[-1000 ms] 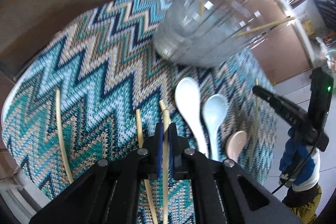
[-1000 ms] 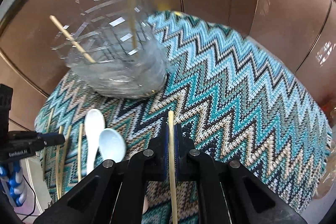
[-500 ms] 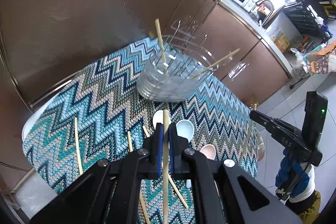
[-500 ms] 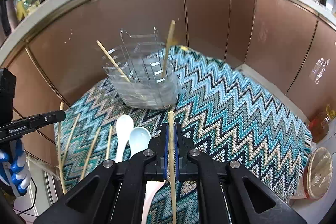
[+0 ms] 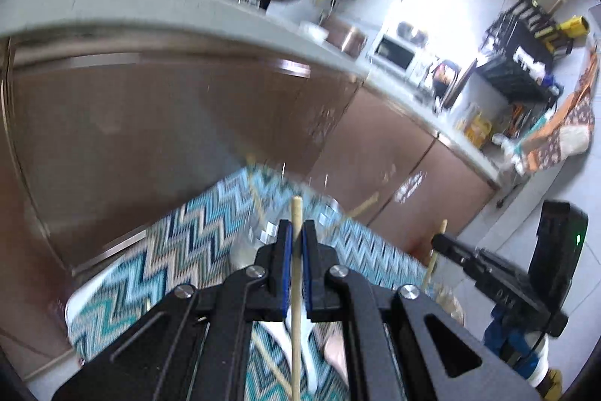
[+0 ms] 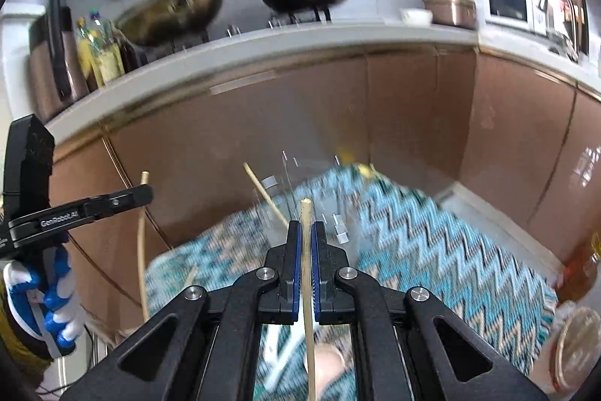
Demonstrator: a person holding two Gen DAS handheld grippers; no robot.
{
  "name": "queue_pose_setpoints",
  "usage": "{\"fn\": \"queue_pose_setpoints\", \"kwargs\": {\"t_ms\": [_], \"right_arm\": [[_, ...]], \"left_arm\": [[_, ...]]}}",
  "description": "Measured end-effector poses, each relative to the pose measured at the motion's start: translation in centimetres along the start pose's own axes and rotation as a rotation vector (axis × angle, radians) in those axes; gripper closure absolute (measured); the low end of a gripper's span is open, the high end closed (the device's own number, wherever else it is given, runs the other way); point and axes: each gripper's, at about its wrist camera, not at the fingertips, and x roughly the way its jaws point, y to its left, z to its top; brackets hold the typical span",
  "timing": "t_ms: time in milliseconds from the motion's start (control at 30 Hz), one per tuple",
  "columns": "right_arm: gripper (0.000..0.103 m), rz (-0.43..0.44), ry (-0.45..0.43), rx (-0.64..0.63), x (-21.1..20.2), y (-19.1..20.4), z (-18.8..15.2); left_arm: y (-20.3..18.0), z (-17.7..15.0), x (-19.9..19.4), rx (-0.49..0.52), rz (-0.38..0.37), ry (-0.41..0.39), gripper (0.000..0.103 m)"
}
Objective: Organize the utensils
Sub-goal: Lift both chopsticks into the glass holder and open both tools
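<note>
My left gripper (image 5: 296, 232) is shut on a wooden chopstick (image 5: 296, 292) and holds it high above the zigzag mat (image 5: 188, 243). My right gripper (image 6: 306, 232) is shut on another wooden chopstick (image 6: 308, 288), also raised. The clear utensil holder (image 6: 300, 190) stands blurred at the mat's far side, ahead of and below both grippers, with a chopstick (image 6: 265, 194) leaning in it. White spoons (image 5: 311, 363) lie on the mat under the left gripper, mostly hidden. In the right wrist view the left gripper (image 6: 146, 192) shows at left with its chopstick (image 6: 141, 250).
Brown cabinet doors (image 5: 150, 138) and a grey countertop (image 5: 188, 2) with pans rise behind the mat. In the left wrist view the right gripper (image 5: 437, 241) shows at right. A jar with a lid (image 6: 574, 337) sits by the mat's right edge. Loose chopsticks (image 5: 270, 363) lie on the mat.
Both grippers have lifted and tilted up, each with its chopstick. The mat and holder have dropped low in view and the countertop has come into sight.
</note>
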Motion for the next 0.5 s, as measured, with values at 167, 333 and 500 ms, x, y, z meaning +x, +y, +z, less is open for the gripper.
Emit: {"fn": "queue_pose_setpoints", "kwargs": {"t_ms": [167, 333, 500], "right_arm": [[0.098, 0.031, -0.178, 0.01, 0.4, 0.4, 3.3], [0.098, 0.0, -0.385, 0.03, 2.2, -0.4, 6.4], [0.098, -0.048, -0.475, 0.049, 6.2, -1.7, 7.4]], "left_arm": [[-1.1, 4.1, 0.7, 0.003, -0.004, -0.179, 0.098], [-2.6, 6.7, 3.6, 0.039, 0.036, -0.339, 0.098], [-3.2, 6.6, 8.6, 0.087, 0.095, -0.429, 0.098]]}}
